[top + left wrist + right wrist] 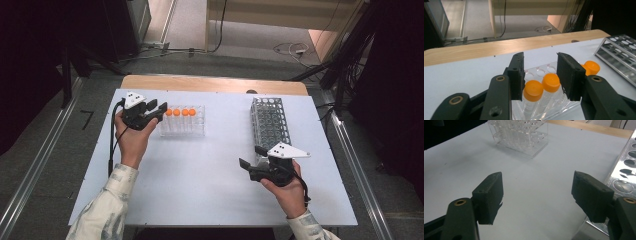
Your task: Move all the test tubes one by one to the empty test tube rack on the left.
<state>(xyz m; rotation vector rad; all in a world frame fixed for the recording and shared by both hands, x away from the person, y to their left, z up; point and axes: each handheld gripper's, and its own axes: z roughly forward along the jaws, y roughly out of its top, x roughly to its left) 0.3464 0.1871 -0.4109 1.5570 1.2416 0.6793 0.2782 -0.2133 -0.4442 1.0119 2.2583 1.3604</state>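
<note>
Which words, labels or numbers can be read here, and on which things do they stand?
None can be read.
Clear rack: small red marks beside its holes, too small to read.
Tubes: printed scale lines, too blurred to read.
Metal rack: no text to be seen.

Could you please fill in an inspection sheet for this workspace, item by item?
Surface: pale table top, wooden strip at far edge.
Job's things: clear rack holding four orange-capped tubes; metal rack, holes look empty.
Clutter: nothing seen.
Grippers: left claw open beside the clear rack, nothing gripped; right claw open beside the metal rack.
Cables: black cable trails from left claw.
Surroundings: grey floor, loose floor cables.
</note>
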